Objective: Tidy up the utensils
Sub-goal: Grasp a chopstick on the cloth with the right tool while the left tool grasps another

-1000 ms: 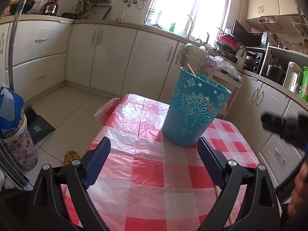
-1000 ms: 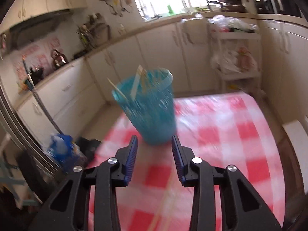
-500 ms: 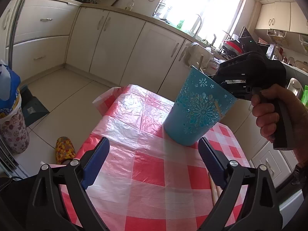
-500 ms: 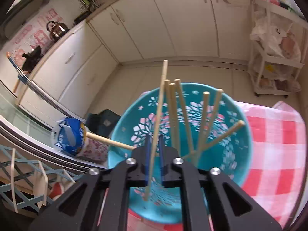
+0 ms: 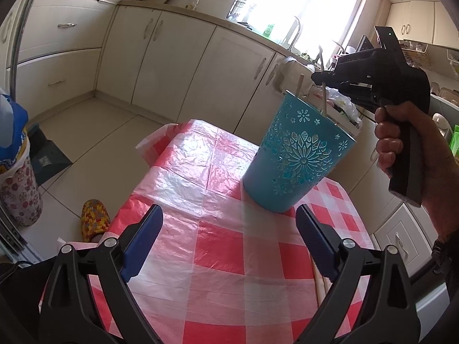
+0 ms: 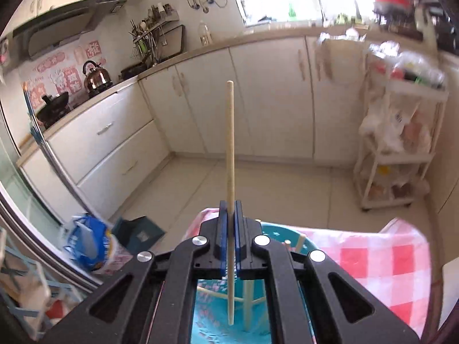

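One chopstick (image 6: 230,143), upright, clamped in right claw (image 6: 230,209)

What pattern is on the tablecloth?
Red and white checks on the tablecloth, clearest in the left wrist view.

Teal cup (image 6: 218,315) mostly hidden behind the right gripper (image 6: 230,220), its base cut off by the frame's lower edge. Wheeled rack (image 6: 401,132) at right blurred, contents unreadable. Chopsticks (image 5: 318,281) on the surface partly hidden behind the left gripper's fingers (image 5: 314,242).
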`<state>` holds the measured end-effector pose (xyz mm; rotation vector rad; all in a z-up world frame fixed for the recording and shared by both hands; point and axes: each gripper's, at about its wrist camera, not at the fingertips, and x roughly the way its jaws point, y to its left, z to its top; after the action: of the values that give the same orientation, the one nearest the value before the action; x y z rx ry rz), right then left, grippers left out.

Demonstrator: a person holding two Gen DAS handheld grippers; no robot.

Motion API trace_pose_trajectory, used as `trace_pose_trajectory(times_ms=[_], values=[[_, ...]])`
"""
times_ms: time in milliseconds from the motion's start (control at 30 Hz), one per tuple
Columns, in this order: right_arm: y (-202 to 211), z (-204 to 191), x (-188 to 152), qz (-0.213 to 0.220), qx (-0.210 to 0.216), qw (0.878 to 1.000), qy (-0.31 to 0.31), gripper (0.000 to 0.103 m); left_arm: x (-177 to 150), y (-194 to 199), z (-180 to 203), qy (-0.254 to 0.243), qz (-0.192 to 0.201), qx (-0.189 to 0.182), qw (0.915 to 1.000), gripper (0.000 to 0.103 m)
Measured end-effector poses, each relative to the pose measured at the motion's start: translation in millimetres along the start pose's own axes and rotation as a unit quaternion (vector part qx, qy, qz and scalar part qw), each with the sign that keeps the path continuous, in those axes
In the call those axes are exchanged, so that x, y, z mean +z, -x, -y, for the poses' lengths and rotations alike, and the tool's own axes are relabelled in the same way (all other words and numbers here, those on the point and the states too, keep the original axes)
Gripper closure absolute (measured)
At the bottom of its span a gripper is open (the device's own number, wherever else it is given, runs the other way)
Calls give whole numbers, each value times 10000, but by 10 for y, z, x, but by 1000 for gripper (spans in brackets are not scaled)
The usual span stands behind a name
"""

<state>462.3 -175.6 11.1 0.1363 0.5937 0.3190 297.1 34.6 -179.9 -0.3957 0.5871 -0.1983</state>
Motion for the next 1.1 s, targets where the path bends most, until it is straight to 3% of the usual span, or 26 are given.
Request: trace_pose_trajectory(times_ms=[67,167,233,433,500,733,867,1067,1100], values=[[-4,-13,-115,111,-74,9999,92,98,0,-1,-5,5,1,2,10000,13],[-132,33,-317,-288,-86,9995,99,93,1,-4,-8,10,3,13,10000,13],[-89,78,-402,-328,-104,9994,76,88,-1,3,-10,12,18,13,10000,13],[681,183,-673,231,6,9993,-297,64,-7,0,15,-38,14,57,10000,13],[870,191,-906,101,-52,9994,-331,63,-10,23,55,-121,70,81,9999,13],[1120,377,-2122,-1036,-485,9899,-836,65,-55,145,250,-447,79,30,9990,13],[1048,316,-2322,-1213,-591,9875,-809,69,-119,267,364,-639,8,-4,9980,12],[763,216,-2380,-1346,-1040,9851,-241,70,-211,337,513,-921,-215,-29,9955,12],[731,206,-2422,-1364,-1135,9841,-105,75,-225,326,540,-952,-258,-25,9951,12]])
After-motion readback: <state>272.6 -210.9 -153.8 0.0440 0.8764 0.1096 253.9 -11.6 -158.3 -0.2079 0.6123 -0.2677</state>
